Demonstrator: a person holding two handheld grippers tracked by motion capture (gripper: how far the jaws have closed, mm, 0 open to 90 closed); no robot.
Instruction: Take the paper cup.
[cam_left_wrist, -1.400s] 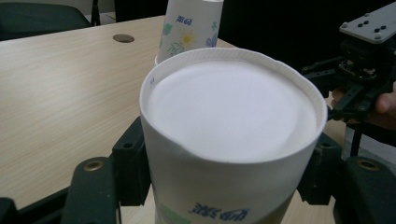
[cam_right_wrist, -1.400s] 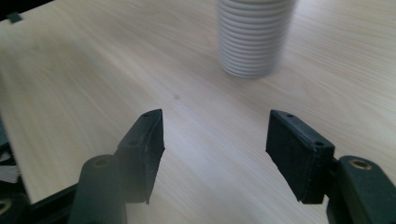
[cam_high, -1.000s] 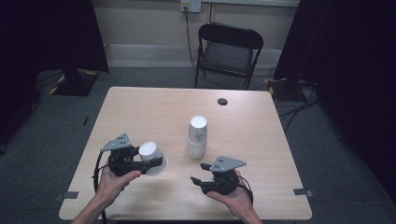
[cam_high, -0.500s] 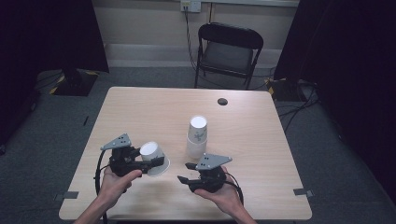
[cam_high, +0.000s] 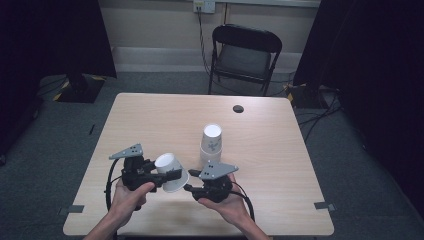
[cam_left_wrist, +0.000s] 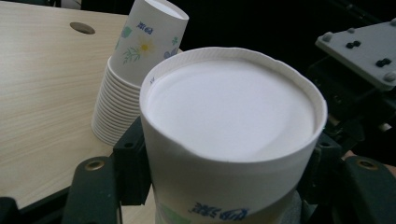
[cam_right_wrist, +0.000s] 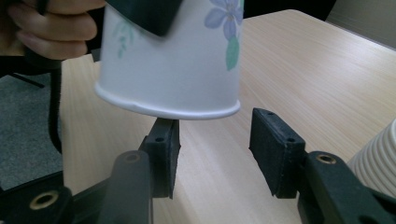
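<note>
My left gripper (cam_high: 172, 176) is shut on a white paper cup (cam_high: 170, 171) with a flower print. It holds the cup bottom up and tilted, just above the table (cam_high: 150, 120). In the left gripper view the cup's (cam_left_wrist: 229, 121) white base faces the camera, with a black jaw pressed on each side. My right gripper (cam_high: 189, 187) sits just right of the cup, pointing at its rim. In the right gripper view the cup (cam_right_wrist: 173, 60) hangs just over the jaws of that gripper (cam_right_wrist: 215, 149). They have just been closing and stand apart with nothing between them.
A tall stack of upturned paper cups (cam_high: 211, 145) stands mid-table just behind the grippers and shows as cups (cam_left_wrist: 135, 60) in the left gripper view. A round cable hole (cam_high: 238, 108) lies at the far side. A black folding chair (cam_high: 245, 52) stands beyond the table.
My right gripper has moved left towards the held cup and its jaws have narrowed. The left gripper and its cup have barely shifted.
</note>
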